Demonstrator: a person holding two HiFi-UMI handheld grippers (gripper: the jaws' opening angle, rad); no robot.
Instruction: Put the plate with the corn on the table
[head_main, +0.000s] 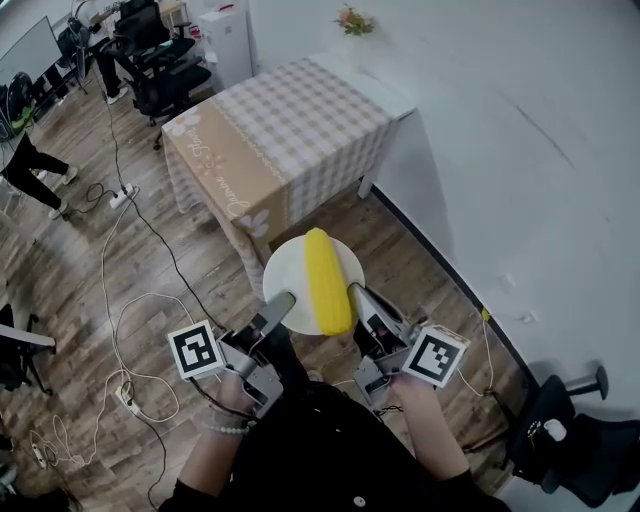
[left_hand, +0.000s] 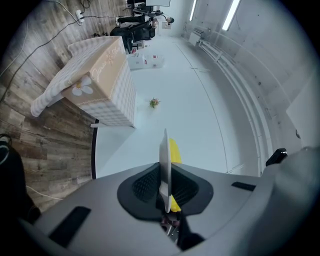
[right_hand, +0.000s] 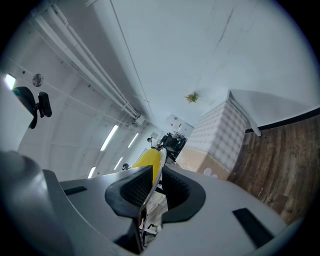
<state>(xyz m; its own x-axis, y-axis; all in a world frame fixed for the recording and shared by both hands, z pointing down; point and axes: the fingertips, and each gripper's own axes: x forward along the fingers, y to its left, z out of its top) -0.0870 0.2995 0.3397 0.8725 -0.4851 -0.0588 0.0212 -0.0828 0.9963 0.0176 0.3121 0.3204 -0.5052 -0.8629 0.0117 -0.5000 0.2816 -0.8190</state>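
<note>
A white plate (head_main: 290, 272) carries a yellow corn cob (head_main: 326, 279) and hangs in the air above the wooden floor, short of the table. My left gripper (head_main: 283, 303) is shut on the plate's near left rim, and my right gripper (head_main: 357, 297) is shut on its near right rim. In the left gripper view the plate (left_hand: 164, 160) shows edge-on between the jaws with the corn (left_hand: 174, 150) behind it. The right gripper view has the plate's rim (right_hand: 155, 176) pinched in the jaws and the corn (right_hand: 148, 159) beside it. The table (head_main: 290, 125) with its checked cloth stands ahead.
A white wall (head_main: 500, 150) runs along the right, close to the table's right side. Cables (head_main: 130, 300) and power strips lie on the floor at left. Office chairs (head_main: 160, 60) stand beyond the table, and another chair (head_main: 570, 430) sits at the lower right. A person's legs (head_main: 30, 170) show at far left.
</note>
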